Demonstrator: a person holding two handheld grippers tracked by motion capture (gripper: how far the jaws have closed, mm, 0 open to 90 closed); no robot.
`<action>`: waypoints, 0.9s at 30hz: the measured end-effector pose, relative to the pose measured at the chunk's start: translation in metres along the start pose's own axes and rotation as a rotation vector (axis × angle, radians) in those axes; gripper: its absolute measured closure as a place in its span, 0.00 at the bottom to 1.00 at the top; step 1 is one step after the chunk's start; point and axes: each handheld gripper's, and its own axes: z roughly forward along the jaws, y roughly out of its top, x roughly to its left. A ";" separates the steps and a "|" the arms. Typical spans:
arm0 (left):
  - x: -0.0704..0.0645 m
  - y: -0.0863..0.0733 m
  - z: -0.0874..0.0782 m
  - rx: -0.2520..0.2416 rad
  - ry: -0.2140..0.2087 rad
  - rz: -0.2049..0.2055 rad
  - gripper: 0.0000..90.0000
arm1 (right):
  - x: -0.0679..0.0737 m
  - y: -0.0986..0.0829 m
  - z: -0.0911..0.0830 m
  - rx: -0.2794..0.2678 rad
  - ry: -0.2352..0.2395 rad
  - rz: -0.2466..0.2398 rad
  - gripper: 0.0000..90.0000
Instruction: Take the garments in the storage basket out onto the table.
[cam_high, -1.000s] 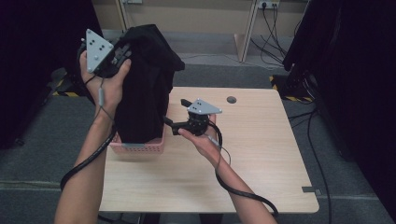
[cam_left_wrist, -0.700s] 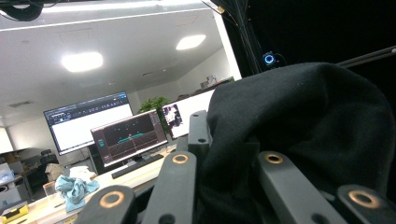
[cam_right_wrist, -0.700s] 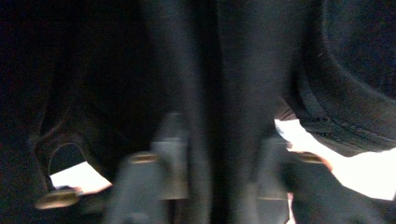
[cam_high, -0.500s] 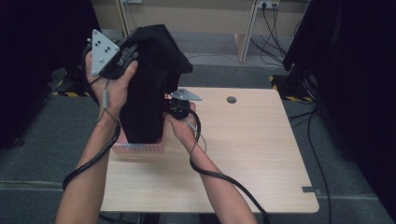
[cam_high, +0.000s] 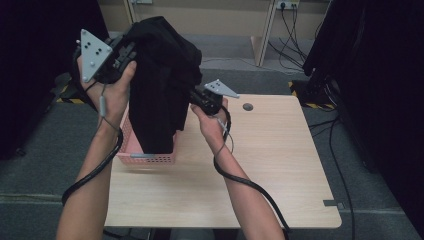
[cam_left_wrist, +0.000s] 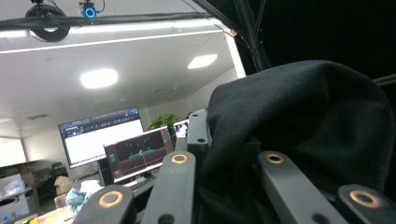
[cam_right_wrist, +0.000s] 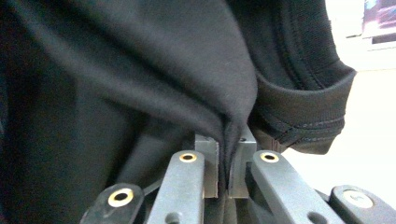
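Note:
A black garment (cam_high: 162, 80) hangs bunched from my left gripper (cam_high: 127, 52), which is raised high at the left and shut on the cloth's top. In the left gripper view the cloth (cam_left_wrist: 303, 121) drapes over the left gripper (cam_left_wrist: 224, 140) and covers one jaw. The garment's lower end hangs into a pink mesh basket (cam_high: 145, 159) on the table's left side. My right gripper (cam_high: 197, 97) is at the garment's right side. The right gripper view has the right gripper (cam_right_wrist: 227, 158) pinching a fold of the black cloth (cam_right_wrist: 140, 70), with a ribbed hem to the right.
The light wooden table (cam_high: 260, 165) has a small dark round cable hole (cam_high: 247, 106) near its far edge. Dark curtains stand on both sides and cables lie on the floor behind. The left gripper view looks up at ceiling lights and two monitors (cam_left_wrist: 102, 137).
My right gripper has moved left and up from over the table to the garment's side and now pinches it. The left hand has kept the garment raised, shifting slightly.

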 end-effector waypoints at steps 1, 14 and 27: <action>0.000 0.000 0.000 0.000 0.000 0.000 0.91 | -0.002 0.005 -0.003 -0.014 -0.005 -0.003 0.96; -0.021 -0.002 0.012 0.002 -0.053 0.007 0.90 | -0.032 0.058 -0.060 -0.180 -0.090 -0.025 0.96; -0.054 -0.013 0.034 0.038 -0.129 0.007 0.90 | -0.054 0.087 -0.120 -0.267 -0.164 -0.057 0.96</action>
